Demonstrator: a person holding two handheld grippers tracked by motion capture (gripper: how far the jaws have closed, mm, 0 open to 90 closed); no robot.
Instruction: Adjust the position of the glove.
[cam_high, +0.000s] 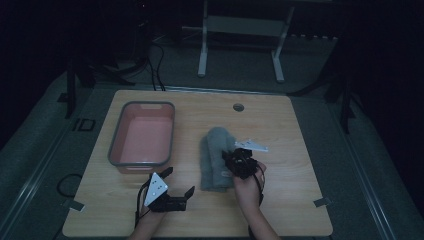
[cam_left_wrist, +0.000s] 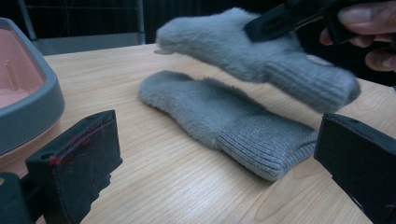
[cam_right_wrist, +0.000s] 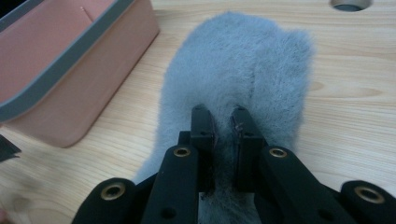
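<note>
two grey fuzzy mittens are on the wooden table (cam_high: 295, 200), and the right gripper (cam_right_wrist: 223, 122) has one of them. its two black jaws are drawn close with a fold of the upper mitten (cam_right_wrist: 243, 70) caught between them; the pile bulges up on either side of the tips, and the rounded end of the mitten lies beyond them, pointing away from the hand. in the left gripper view that upper mitten (cam_left_wrist: 261, 56) hangs clear of the wood, tilted, its ribbed cuff lower than its furry end, with the right gripper's jaw on its top. the lower mitten (cam_left_wrist: 224, 121) lies flat on the table directly beneath it, the two apart at the near side.

the left gripper (cam_left_wrist: 215, 163) has its jaws spread wide and holds nothing. the lower mitten's cuff lies ahead of and between its jaws, close to the right-hand one, not touching either. the pink bin (cam_high: 116, 132) with a grey rim stands just beyond the left-hand jaw, and to the left of the right gripper's tips.
</note>
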